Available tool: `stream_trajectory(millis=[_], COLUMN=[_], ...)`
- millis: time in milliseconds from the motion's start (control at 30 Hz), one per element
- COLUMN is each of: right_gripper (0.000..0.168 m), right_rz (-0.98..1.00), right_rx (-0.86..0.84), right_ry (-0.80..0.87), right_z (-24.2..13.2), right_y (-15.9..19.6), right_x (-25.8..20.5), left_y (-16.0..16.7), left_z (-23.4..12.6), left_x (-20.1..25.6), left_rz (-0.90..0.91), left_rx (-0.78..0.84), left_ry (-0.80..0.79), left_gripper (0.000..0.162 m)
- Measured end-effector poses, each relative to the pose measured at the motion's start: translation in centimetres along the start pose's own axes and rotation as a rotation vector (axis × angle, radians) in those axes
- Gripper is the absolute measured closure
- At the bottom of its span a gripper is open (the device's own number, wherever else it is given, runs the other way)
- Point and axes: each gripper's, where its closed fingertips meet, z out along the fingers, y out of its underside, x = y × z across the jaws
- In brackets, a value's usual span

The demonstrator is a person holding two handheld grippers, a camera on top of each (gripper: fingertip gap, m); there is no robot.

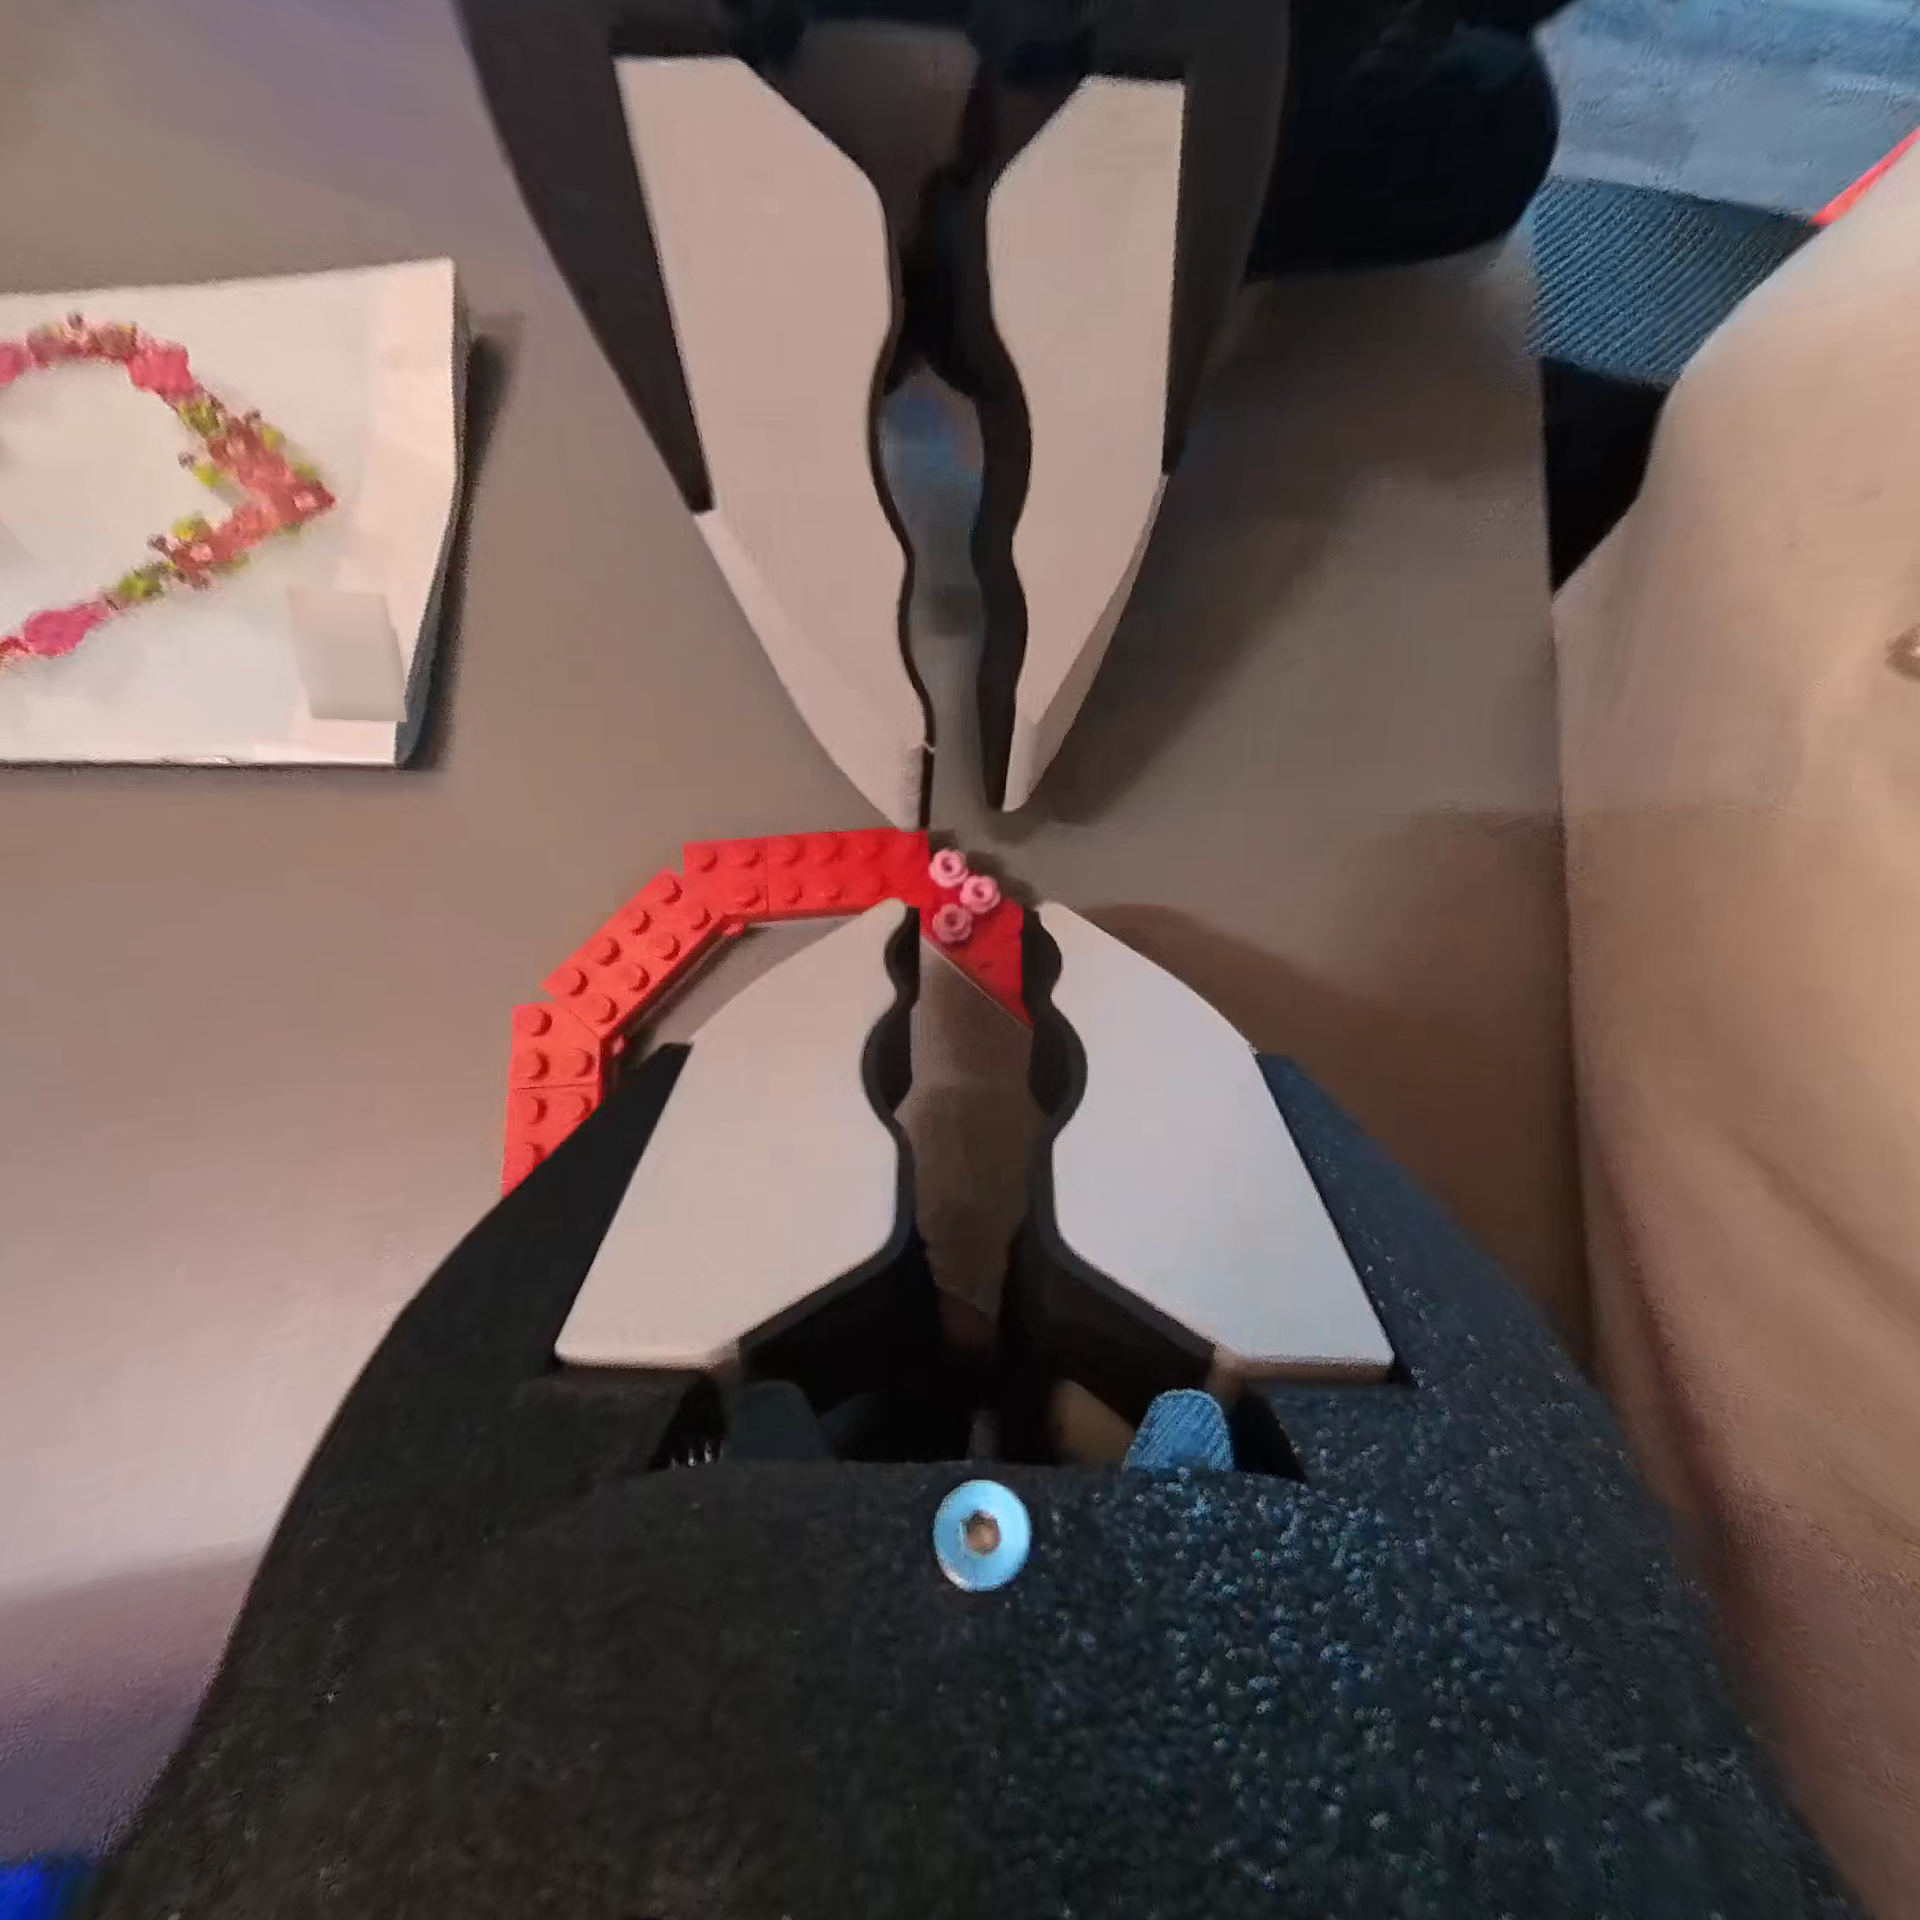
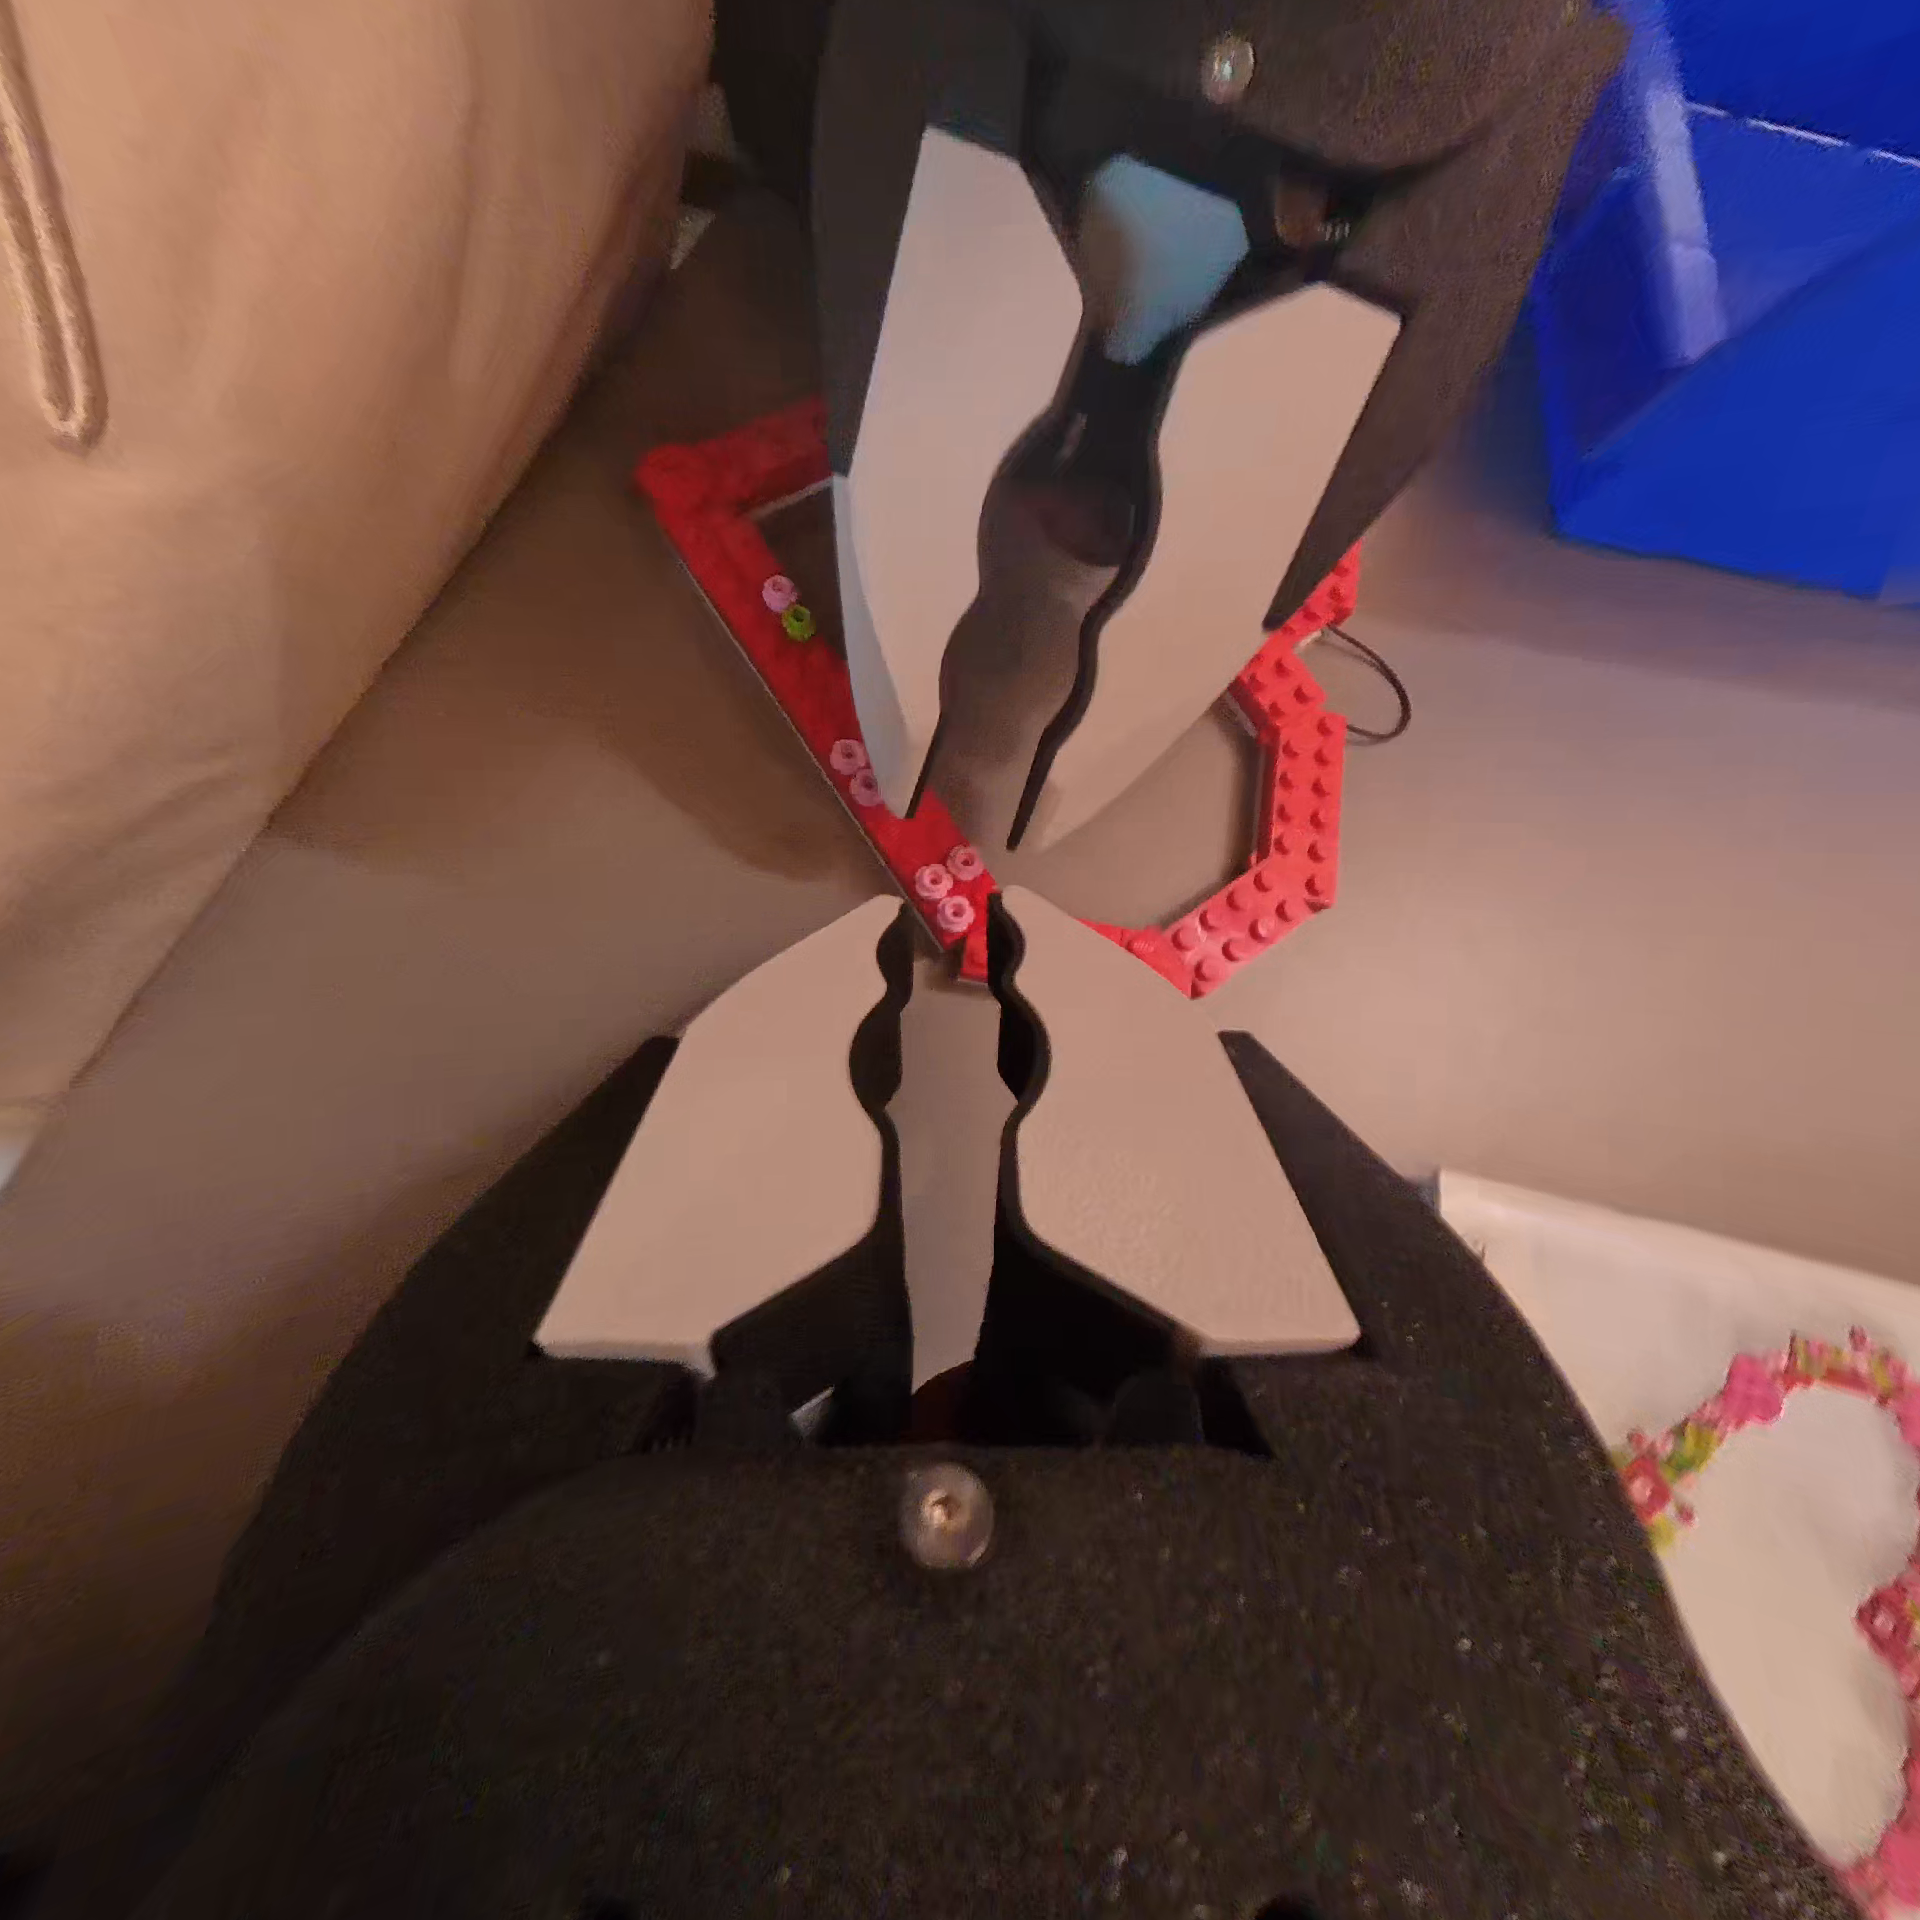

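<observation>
A heart-shaped frame of red studded plates (image 1: 810, 873) is between both grippers, which face each other tip to tip. Three small pink round studs (image 1: 977, 890) sit on its pointed end. My left gripper (image 1: 971, 914) is shut on the red strip just beside these studs. My right gripper (image 2: 951, 909) is shut on the very tip of the frame (image 2: 1304, 821), next to the same pink studs (image 2: 935, 883). In the left wrist view the right gripper (image 1: 958, 810) comes in from the top. In the right wrist view the left gripper (image 2: 966, 826) does the same. More pink studs (image 2: 854, 769) and a green one (image 2: 798, 623) sit farther along the strip.
A white sheet with a picture of a pink flowered heart (image 1: 208, 520) lies on the grey table and also shows in the right wrist view (image 2: 1714, 1455). A blue bin (image 2: 1766, 312) stands behind. A person's beige clothing (image 1: 1745, 935) is close by. A thin black cord (image 2: 1387, 707) lies by the frame.
</observation>
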Motion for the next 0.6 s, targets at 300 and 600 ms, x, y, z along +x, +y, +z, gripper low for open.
stream_trajectory(millis=[300,600], right_gripper=[0.161,0.163], right_rz=[-0.080,-0.005], right_rx=[-0.073,0.016], right_ry=[-0.164,-0.101], right_z=[1.4,1.3], right_y=[1.2,1.1], right_x=[-0.3,-0.5], left_y=[0.5,0.6], left_z=[0.7,0.8], left_x=[0.1,0.0], left_rz=[-0.071,-0.112], left_rx=[0.032,0.053], left_ry=[0.038,0.050], left_gripper=[0.151,0.155])
